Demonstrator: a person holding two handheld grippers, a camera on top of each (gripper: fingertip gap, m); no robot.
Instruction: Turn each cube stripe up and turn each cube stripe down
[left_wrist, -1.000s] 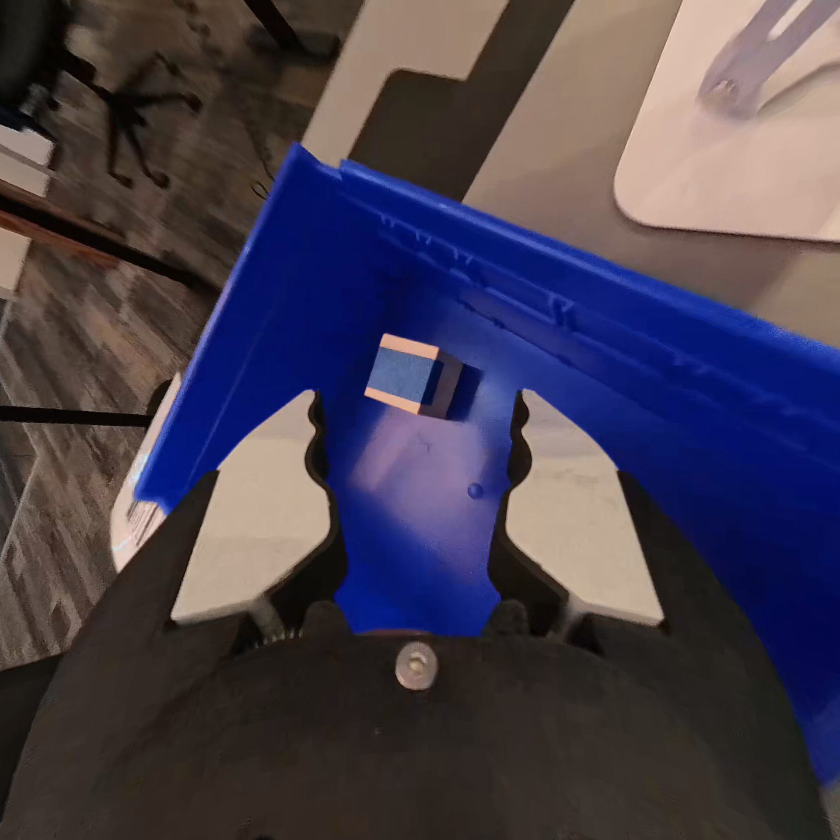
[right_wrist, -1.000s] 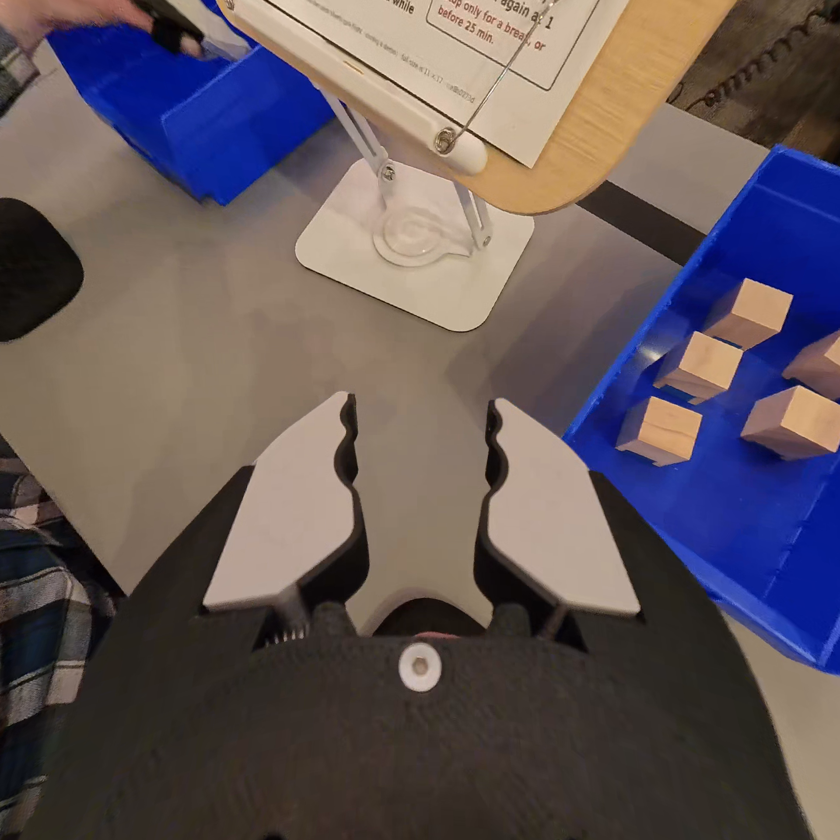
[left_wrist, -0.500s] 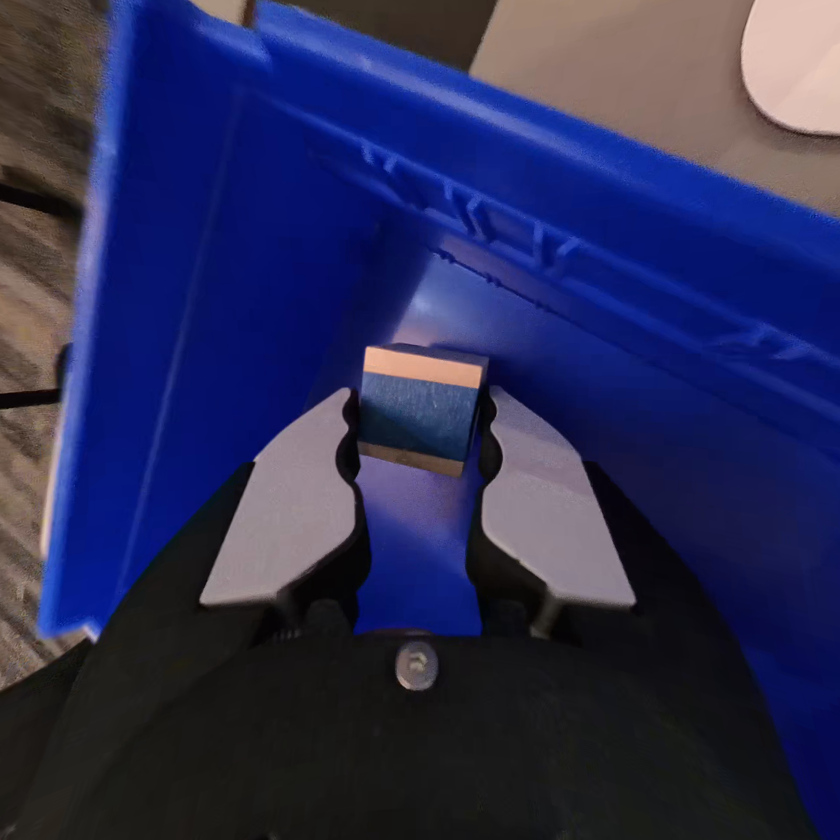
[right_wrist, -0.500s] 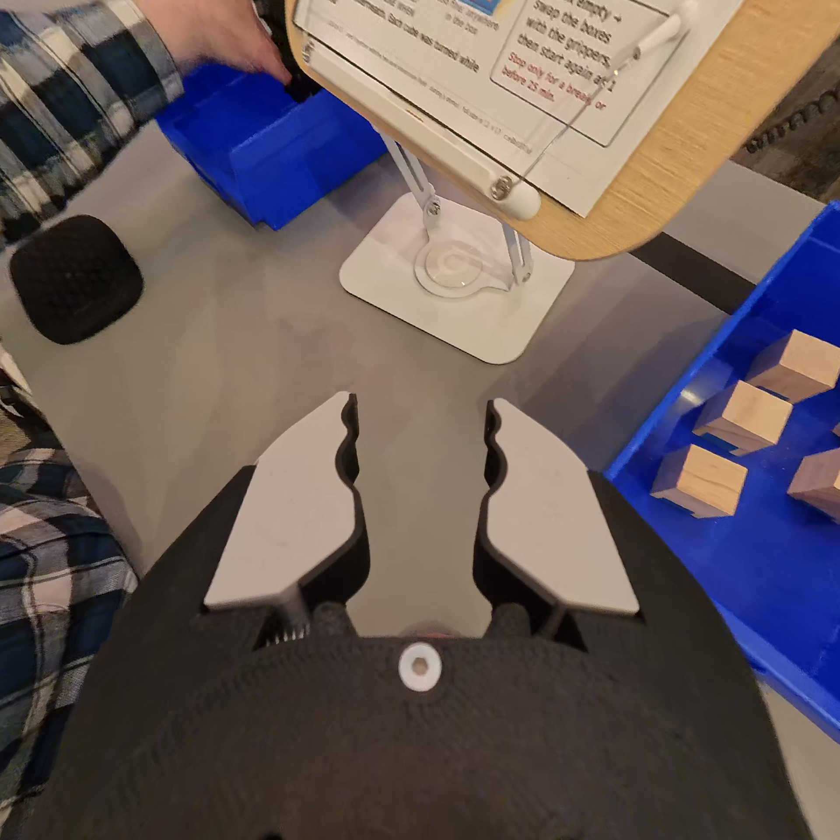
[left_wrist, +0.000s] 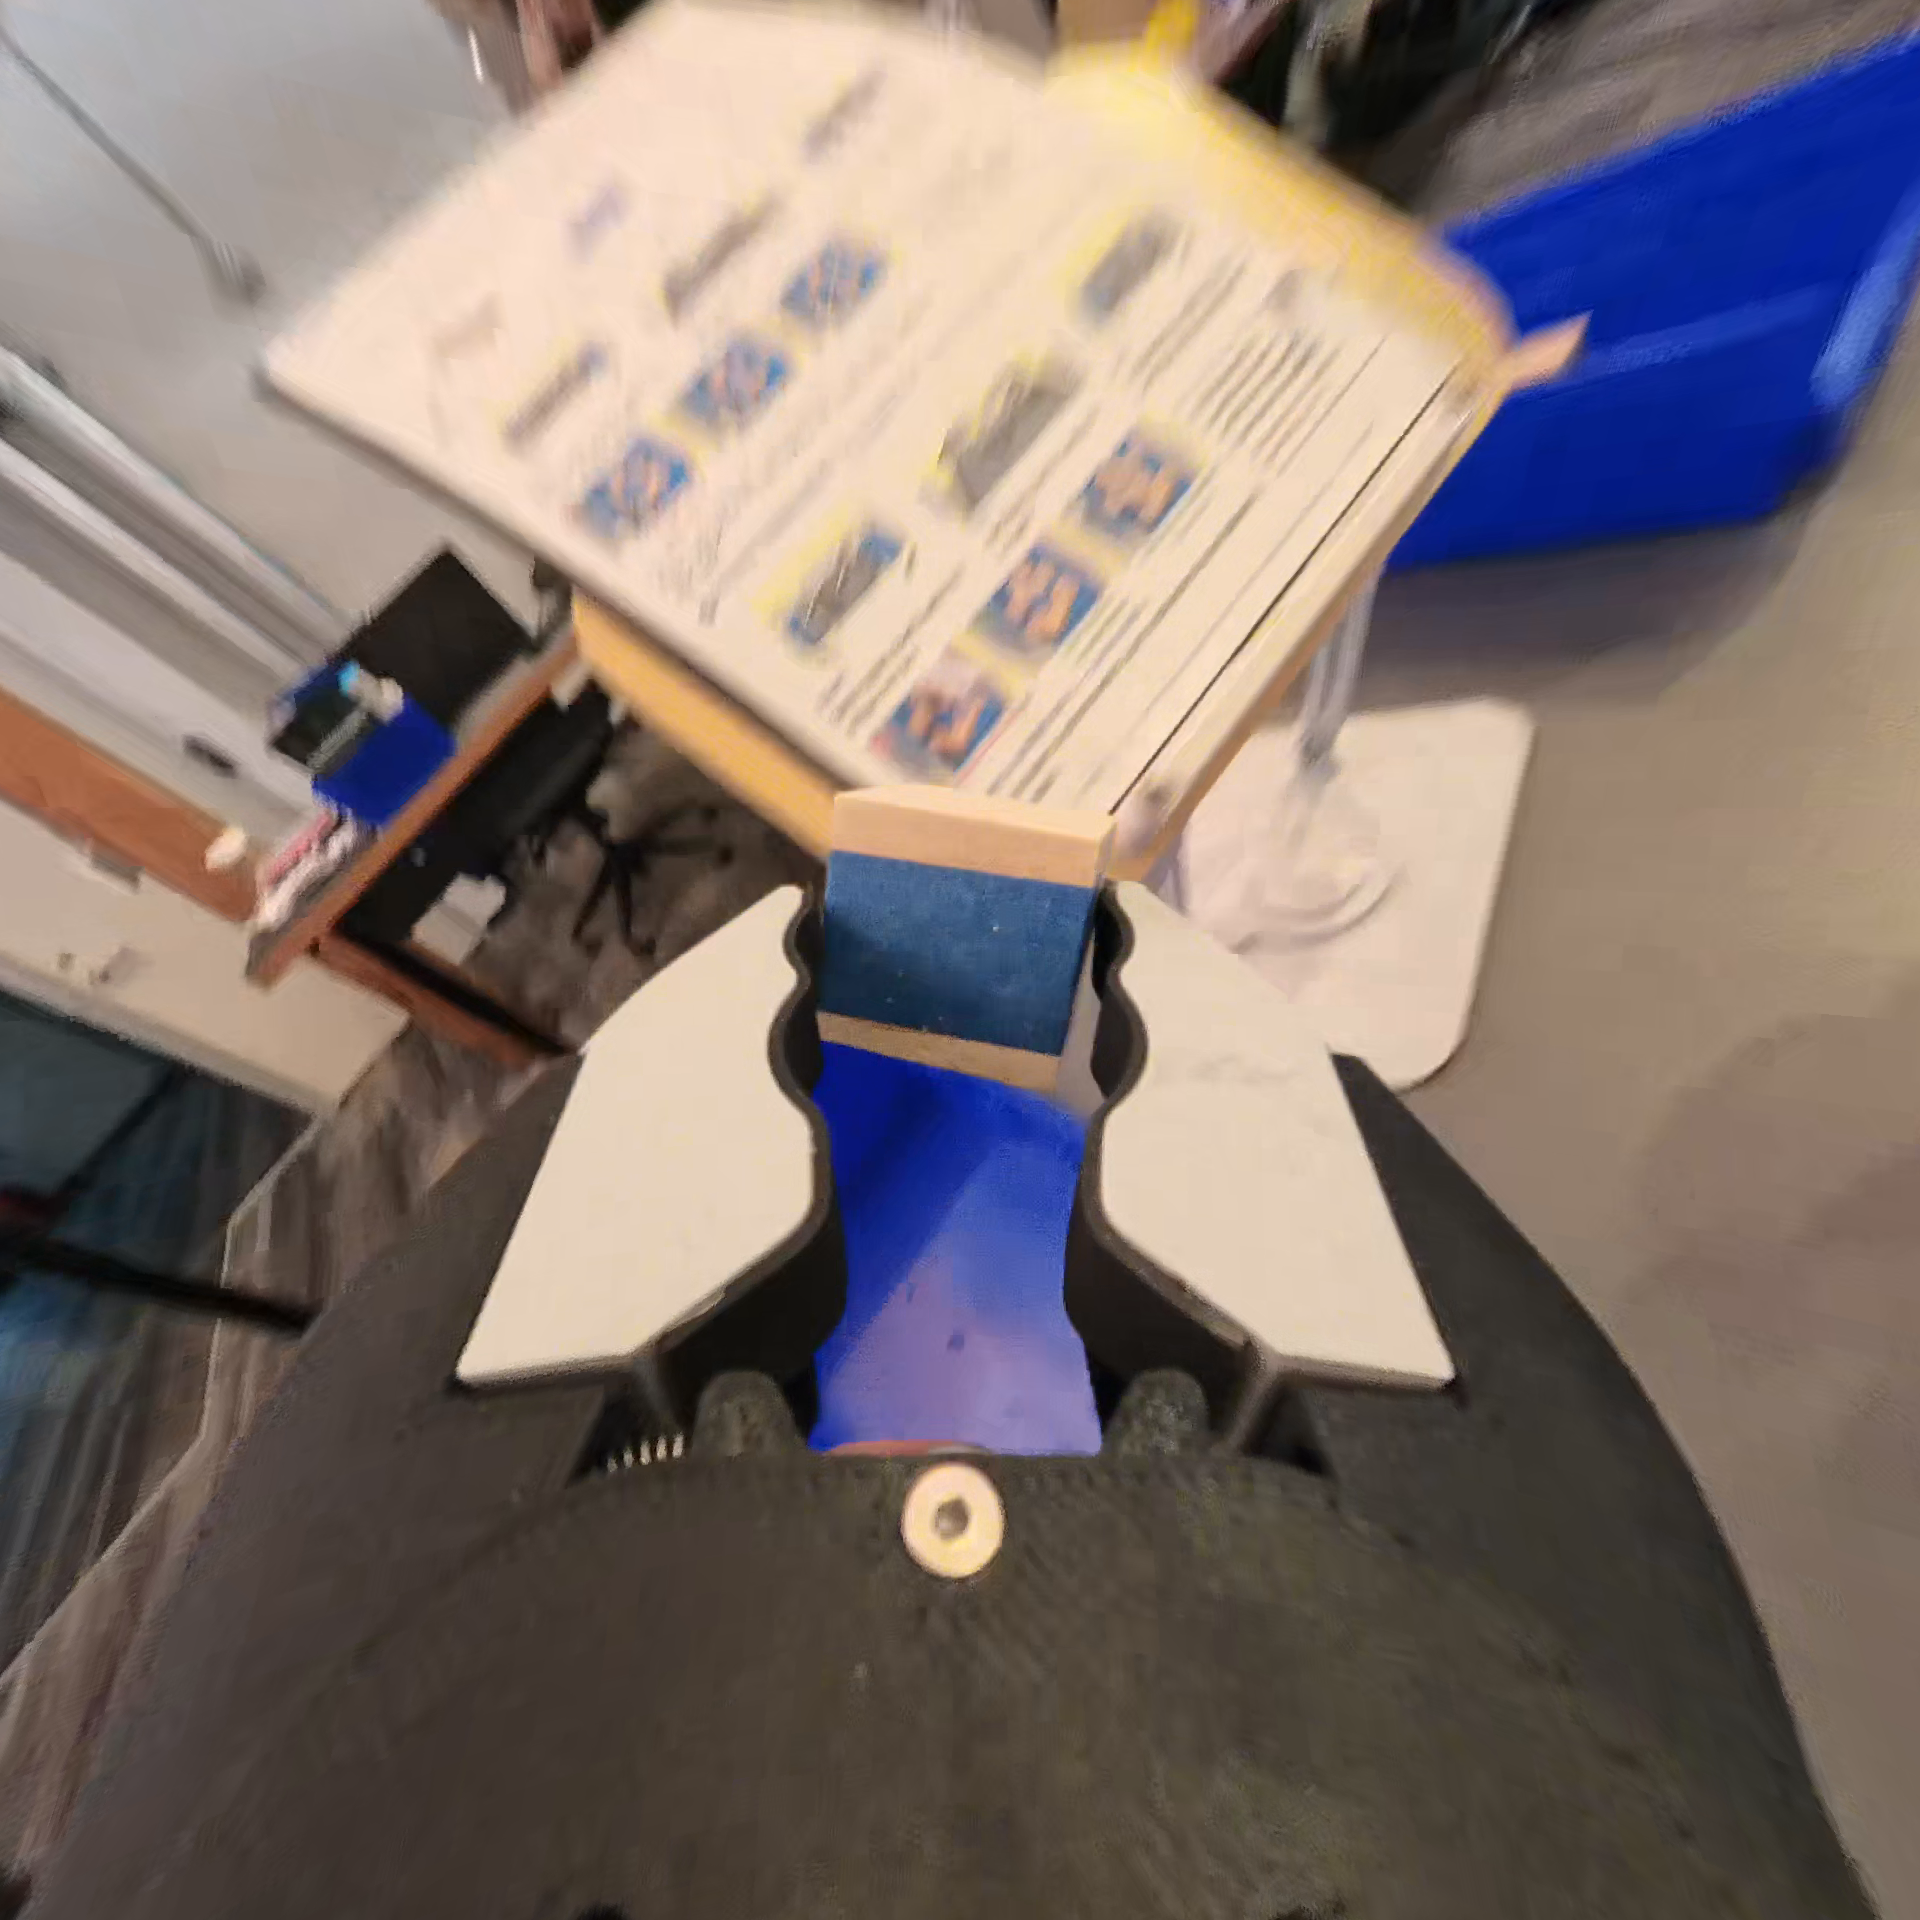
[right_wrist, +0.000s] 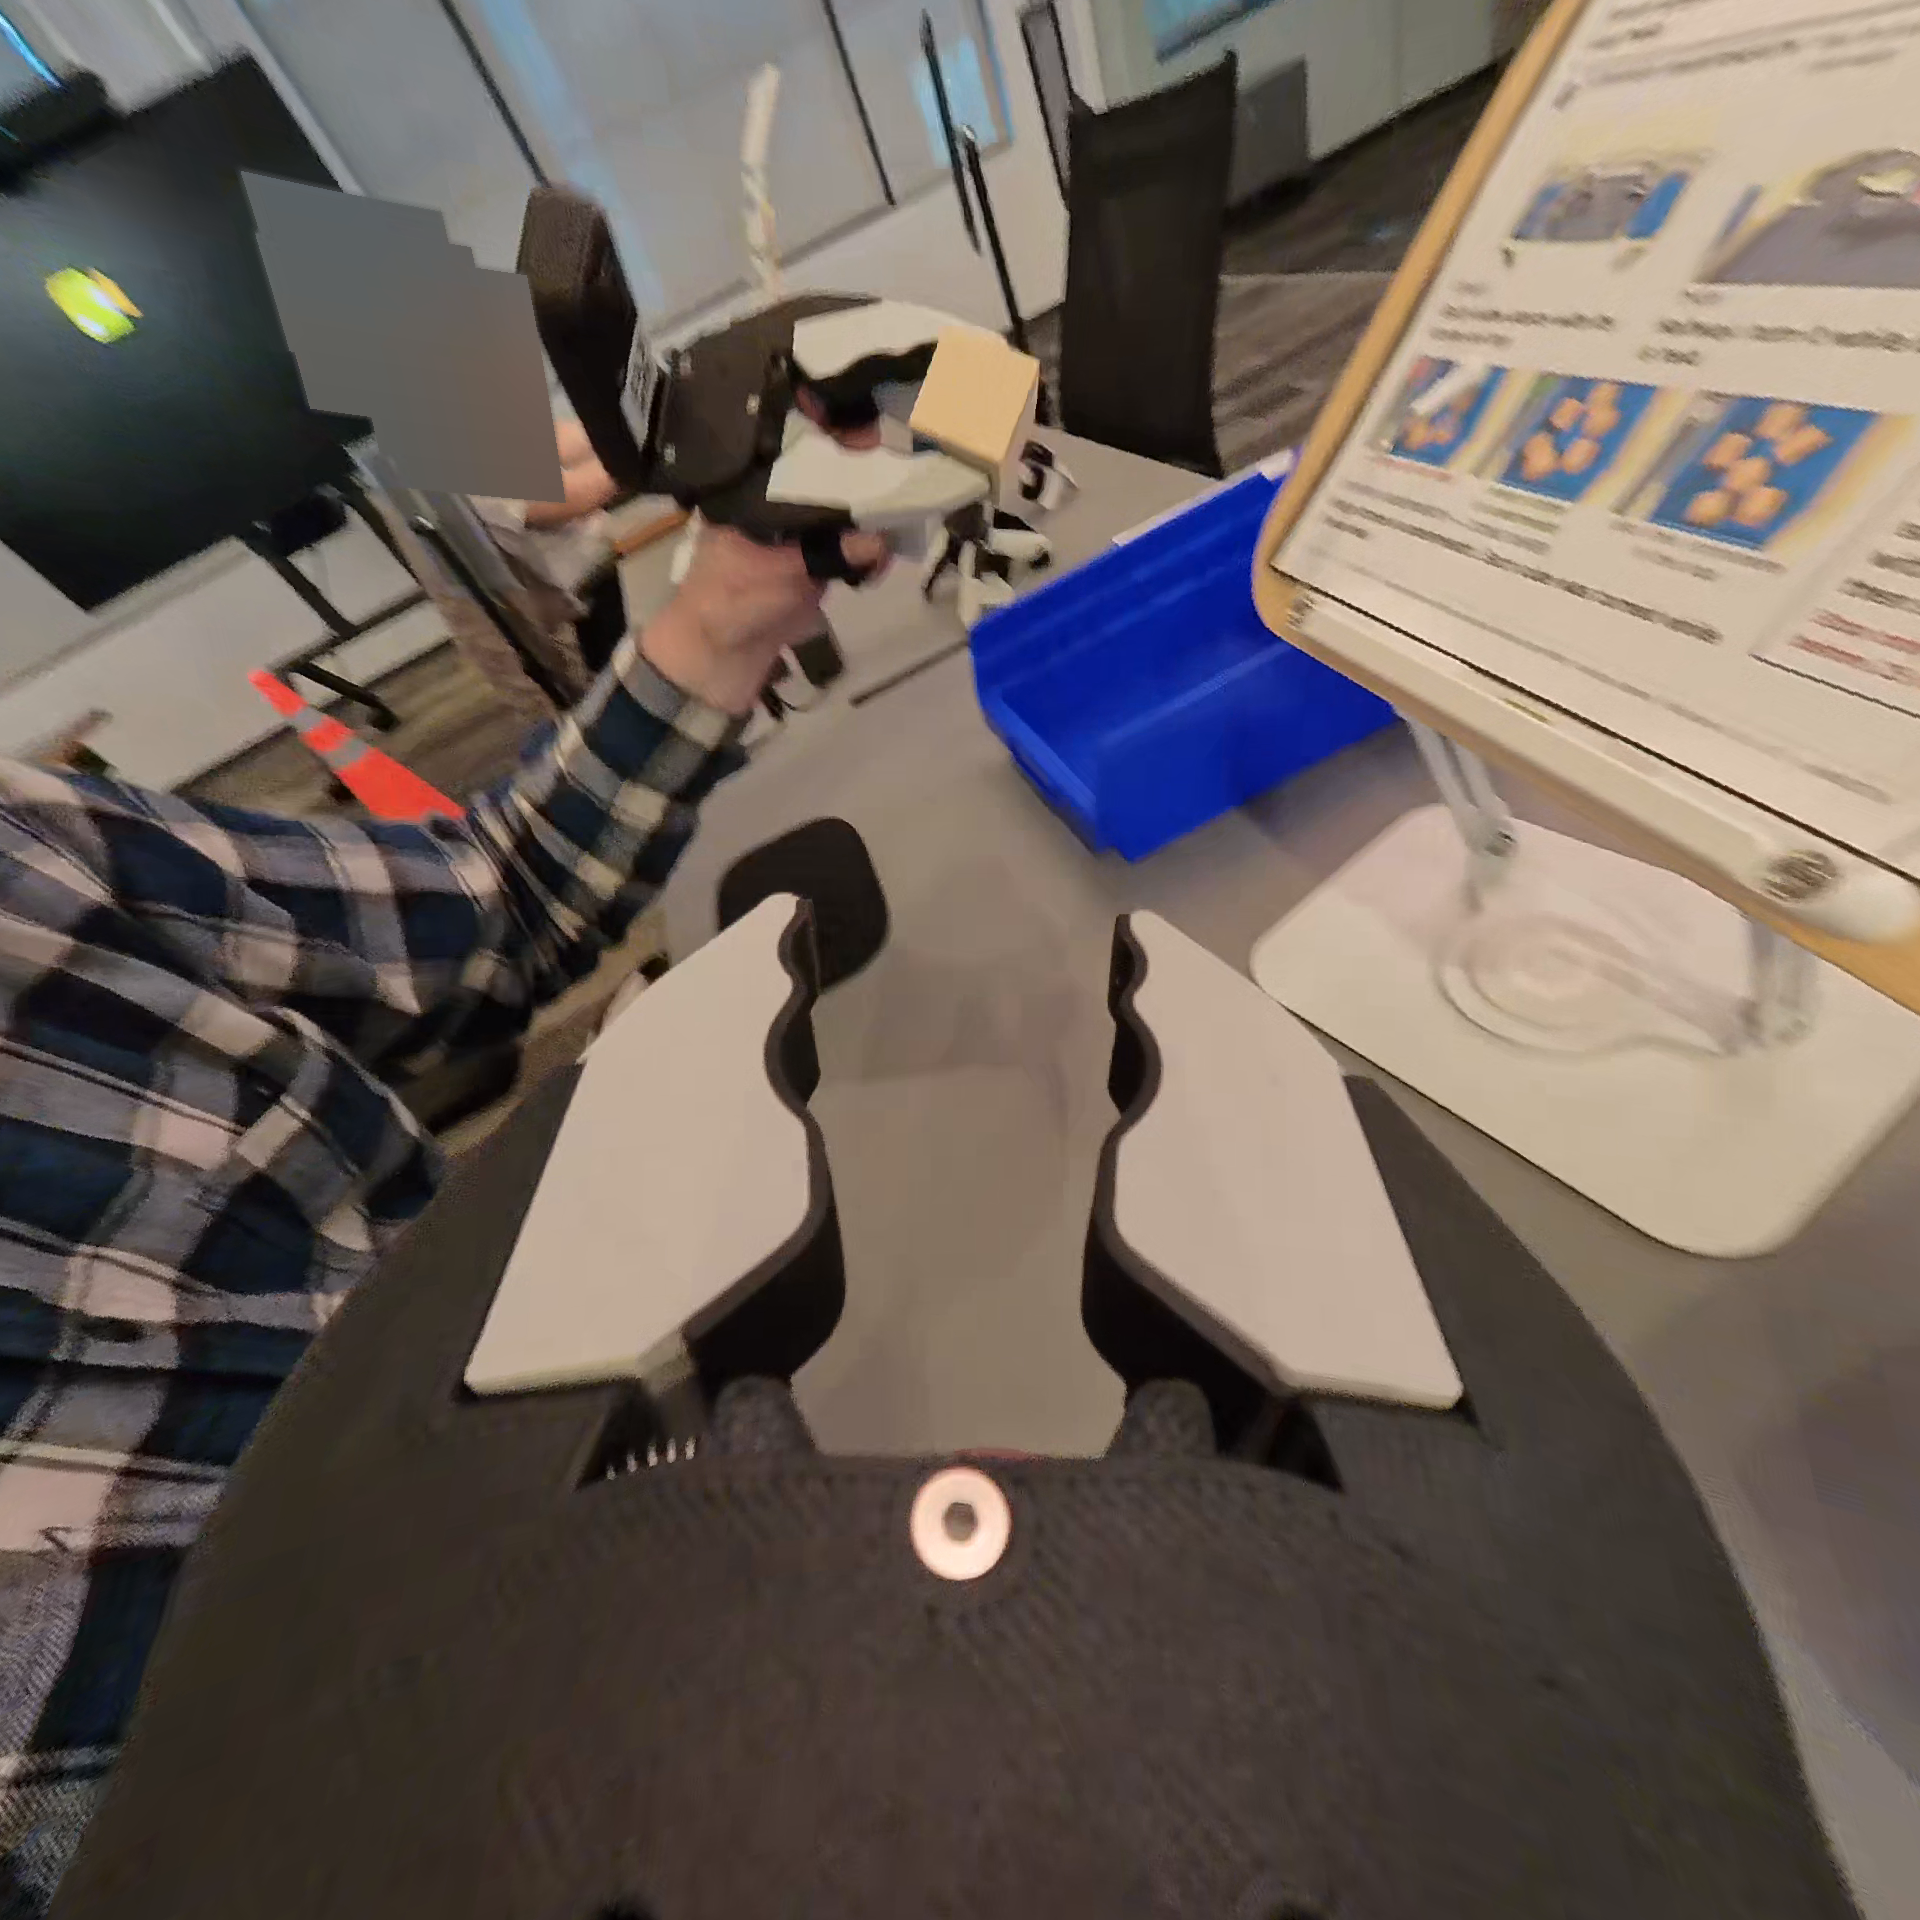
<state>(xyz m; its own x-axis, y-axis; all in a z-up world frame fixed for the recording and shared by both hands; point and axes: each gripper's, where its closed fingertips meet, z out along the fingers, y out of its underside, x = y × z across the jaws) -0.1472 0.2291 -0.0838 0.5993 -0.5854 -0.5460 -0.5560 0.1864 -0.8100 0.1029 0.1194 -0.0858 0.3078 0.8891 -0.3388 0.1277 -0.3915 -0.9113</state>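
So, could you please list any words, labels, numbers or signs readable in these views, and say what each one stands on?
I won't quote any writing; here is what bears it.
Instruction sheet on the tilted wooden stand: printed lines and small pictures, mostly blurred.
Left gripper: a small black-and-white tag on its body, too small to read.
Cube: a blue stripe, no writing.
Blue bin: no writing visible.

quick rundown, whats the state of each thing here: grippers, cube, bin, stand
left gripper: shut on the cube, raised off the table
cube: held in the air, blue stripe facing the left wrist camera
right gripper: open, nothing between its fingers, over the table
blue bin: on the table, no cubes visible inside
document stand: upright on its white base, board tilted
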